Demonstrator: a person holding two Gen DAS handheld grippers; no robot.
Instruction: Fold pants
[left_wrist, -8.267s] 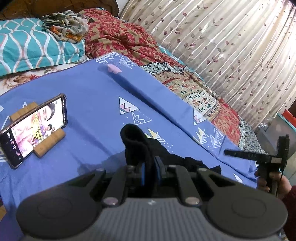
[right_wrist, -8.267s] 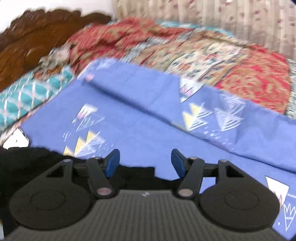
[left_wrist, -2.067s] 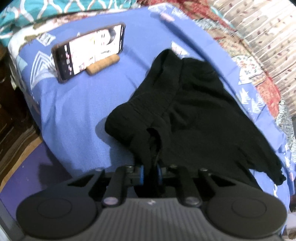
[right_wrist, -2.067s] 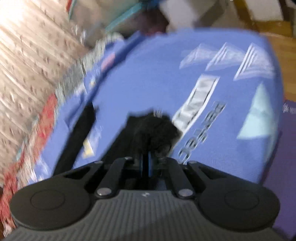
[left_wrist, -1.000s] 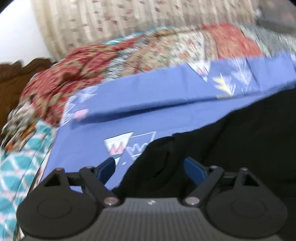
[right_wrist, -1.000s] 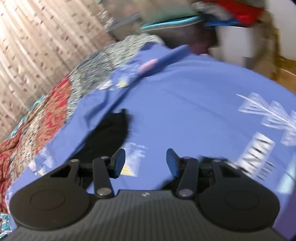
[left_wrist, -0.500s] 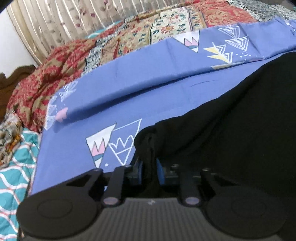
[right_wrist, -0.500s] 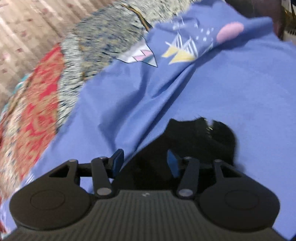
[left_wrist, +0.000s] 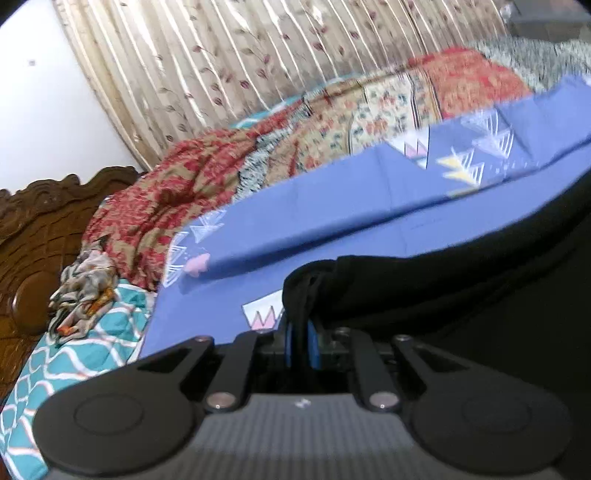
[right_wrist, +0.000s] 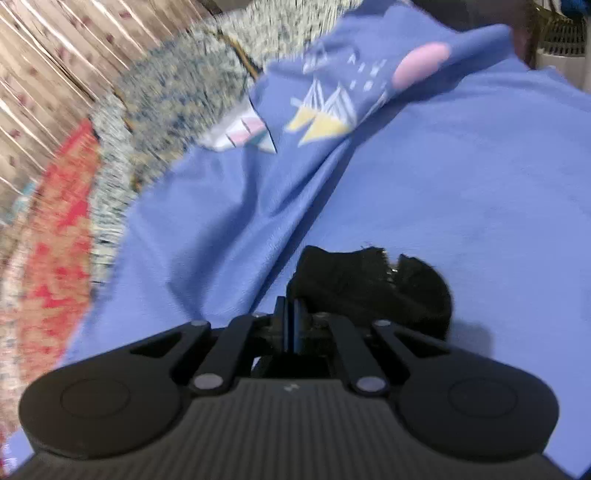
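Step in hand, by my reading: both ends gripped, ready to lift and fold. The left gripper (left_wrist: 300, 341) has its blue fingers (left_wrist: 289, 341) clamped on a bunched edge of the black fabric pants (left_wrist: 461, 291), which spread toward 3 o'clock over the blue patterned bedsheet (left_wrist: 332, 206). The right gripper (right_wrist: 293, 328) is likewise clamped on a pants end at 12 o'clock. Next move calls for carrying one end onto the other, evenly. A red floral quilt (left_wrist: 177, 184) and teal pillow (left_wrist: 74, 354) lie at 10 o'clock, clear of the work.
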